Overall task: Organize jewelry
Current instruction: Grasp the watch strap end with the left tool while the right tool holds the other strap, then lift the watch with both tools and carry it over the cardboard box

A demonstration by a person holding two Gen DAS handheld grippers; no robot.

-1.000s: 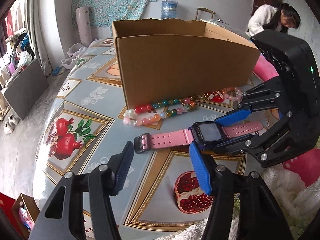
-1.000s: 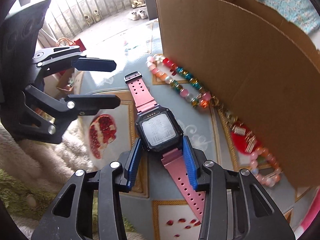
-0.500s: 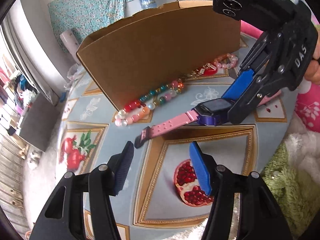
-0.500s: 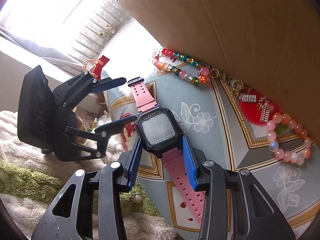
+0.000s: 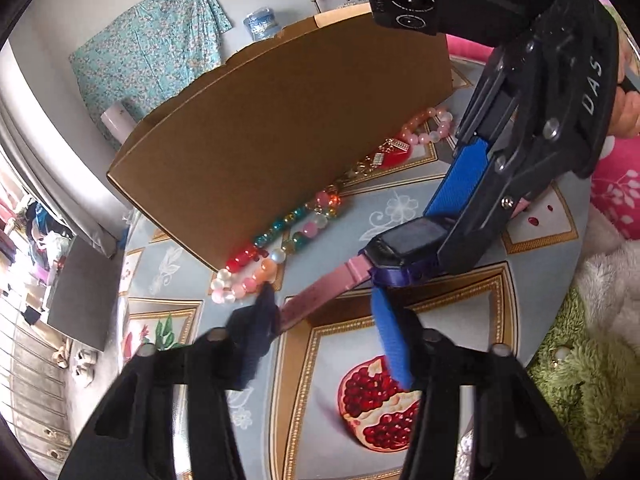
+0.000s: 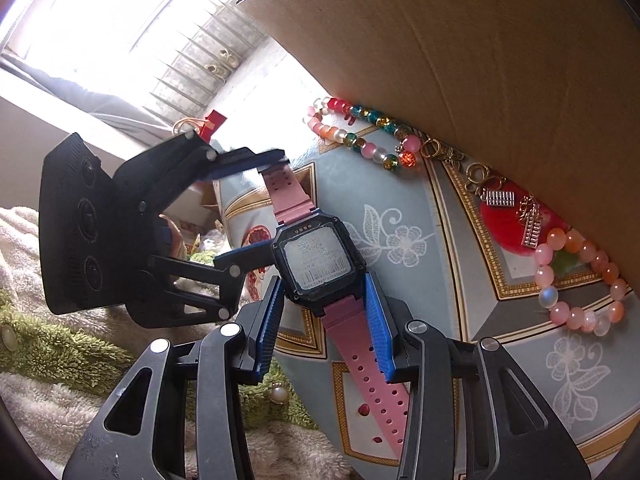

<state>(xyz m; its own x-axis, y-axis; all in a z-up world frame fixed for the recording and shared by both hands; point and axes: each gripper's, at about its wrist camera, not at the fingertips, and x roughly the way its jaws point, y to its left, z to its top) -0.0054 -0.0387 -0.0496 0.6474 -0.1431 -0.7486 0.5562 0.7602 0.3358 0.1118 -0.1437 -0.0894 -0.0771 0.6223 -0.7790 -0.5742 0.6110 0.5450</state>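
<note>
Broadly, the biggest thing in view is the round table with a blue-grey cloth printed with pomegranates and gold frames [image 5: 404,208], and on it stands the tall brown cardboard box [image 5: 280,136], its near wall upright. Along the foot of that wall lies a string of mixed glass beads in red, teal, pink and white [image 5: 280,236], joined through gold links and a red charm to a loop of pale pink beads [image 6: 576,280]; both rest on the cloth, outside the box.

The pink-strapped digital watch with a black square case [image 6: 316,260] is the piece in hand. The right gripper [image 6: 325,320] has its blue pads pressed against the lower end of the case and the strap root, so its fingers are clamped on the watch, which looks raised off the cloth, though I cannot be sure. The left gripper [image 5: 320,320] has its fingers apart, straddling the free buckle end of the strap; whether a pad touches it I cannot tell.

I judge the watch light, with a rigid case and a floppy rubbery strap that will droop and swing. The case sides are the firm place to grip; the screen face is best left untouched. Taking the loose strap end with the left would steady it for the box.
</note>
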